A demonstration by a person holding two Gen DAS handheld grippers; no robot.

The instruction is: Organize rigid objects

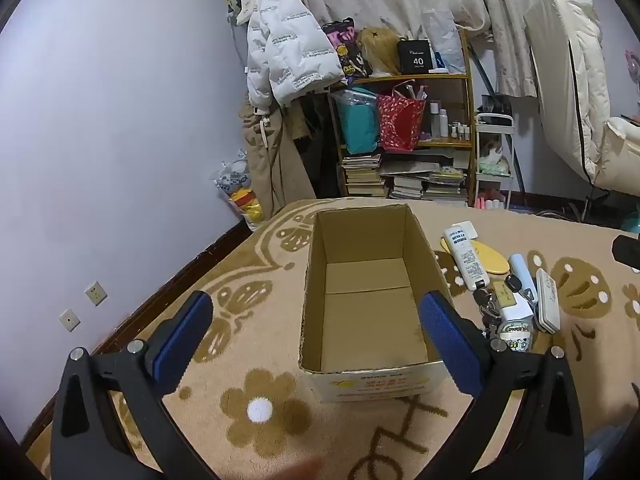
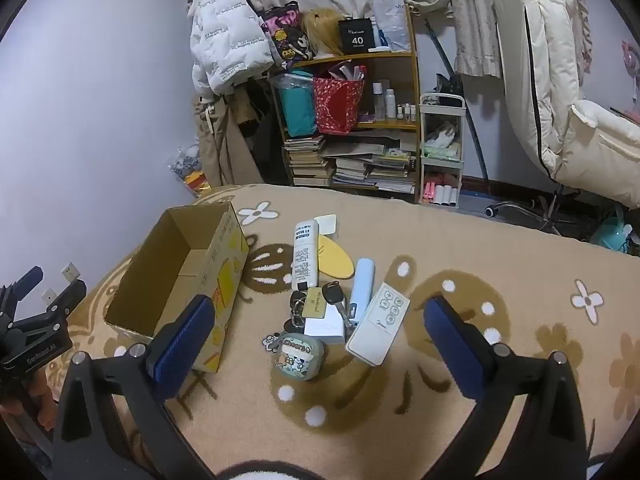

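- The left gripper (image 1: 316,320) hangs over the blanket (image 1: 248,264) with its blue-padded fingers (image 1: 188,332) spread wide and nothing between them.
- Straight ahead of it, framed between those fingers, sits the cardboard box (image 1: 372,380): brown, rectangular, flaps gone or folded, open at the top, inside bare, with yellow and red print on its near end.
- The right gripper (image 2: 316,320) is likewise spread wide and holds nothing; the box (image 2: 224,264) lies ahead and to its left, just past the left finger.
- Directly ahead of the right gripper, between its fingers, lies a tight cluster of small hard things on the blanket.
- Nearest is a round grey-green case (image 2: 298,356) with cartoon stickers and the word "Cheers".
- Just right of it lies a white remote control (image 2: 378,326) with six buttons, tilted.
- Beyond it sits a pale blue slim case (image 2: 362,286), touching the remote's far edge.
- A bunch of keys (image 2: 332,294) with a black fob and a gold tag rests over a small white box (image 2: 326,324).
- Farthest are a white tube (image 2: 305,254) with black text, a yellow oval piece (image 2: 336,262), and a small white card (image 2: 326,224).
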